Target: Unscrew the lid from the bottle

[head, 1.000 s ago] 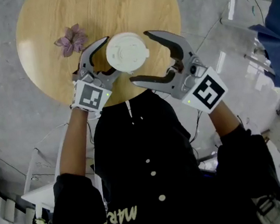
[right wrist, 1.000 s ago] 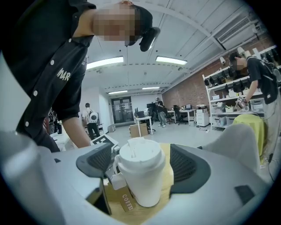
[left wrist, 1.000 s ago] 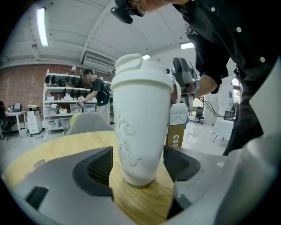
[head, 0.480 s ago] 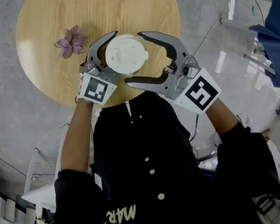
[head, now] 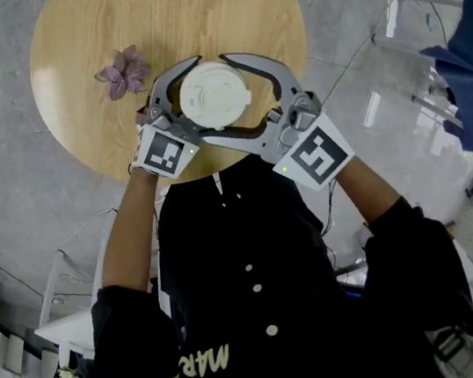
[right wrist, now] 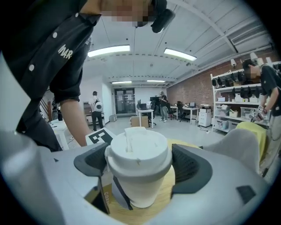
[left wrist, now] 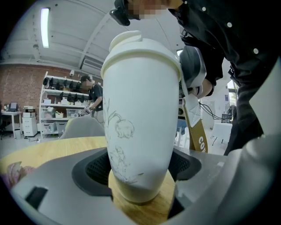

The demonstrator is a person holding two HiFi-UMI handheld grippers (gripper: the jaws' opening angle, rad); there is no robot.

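A white bottle point(head: 215, 96) with a white lid point(right wrist: 138, 151) stands upright near the front edge of the round wooden table point(head: 88, 38). My left gripper point(head: 201, 100) reaches in from the left. Its jaws have just been opening and stand wide around the lower body of the bottle point(left wrist: 140, 123), the dark pads point(left wrist: 94, 169) close beside it without a visible squeeze. My right gripper point(head: 220, 95) comes from the right, higher up. Its jaws have also just been opening and bracket the lid, with thin gaps at the pads point(right wrist: 191, 169).
A purple flower point(head: 122, 70) lies on the table left of the bottle. The person's torso is close behind the table's near edge, and a lanyard with a badge point(left wrist: 195, 127) hangs beside the bottle. Shelves, desks and people fill the room beyond.
Both grippers have closed in on the bottle. The left one has swung so both jaws flank its body, and the right one has moved left until its jaws surround the lid.
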